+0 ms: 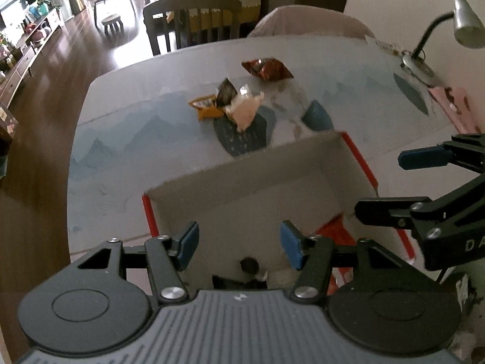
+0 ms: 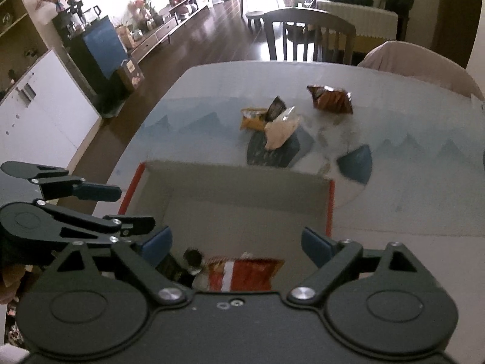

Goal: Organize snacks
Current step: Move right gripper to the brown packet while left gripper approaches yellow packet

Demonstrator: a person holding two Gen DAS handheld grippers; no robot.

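Both tongs up over the cardboard box (image 1: 242, 182) w/ the red edges, which sits at the near side of the table (image 1: 121, 157). Left tongs (image 1: 239, 245): blue pads apart, about half open, nothing btwn them, just the box's pale inside showing thru the gap. Right tongs (image 2: 235, 247): spread wide, also empty, pointing down into the same box.

In the left wrist view the right tongs come in from the right edge, one blue pad hanging over the table beyond the box's right wall. In the right wrist view the left tongs show at the left edge, beside the box's left wall.

Inside the box, near end: a red-orange snack bag (image 2: 245, 273) w/ a white stripe lying flat, and just left of it a small dark round thing, too blurry to name.

Still out on the table, past the box's far wall: a little heap of three, namely an orange packet (image 1: 206, 107) on the left, a dark packet (image 1: 226, 92) standing up against it, and a pale clear-wrapped snack (image 1: 244, 107) leaning on the right. Farther and to the right, apart from the heap, a dark red-brown chip bag (image 1: 268, 68) lies alone.

Table cover is light w/ blue mountain shapes. Desk lamp (image 1: 460, 21) at the far right corner, wooden chair (image 1: 194, 21) at the far edge, a cloth-draped chair beside it.
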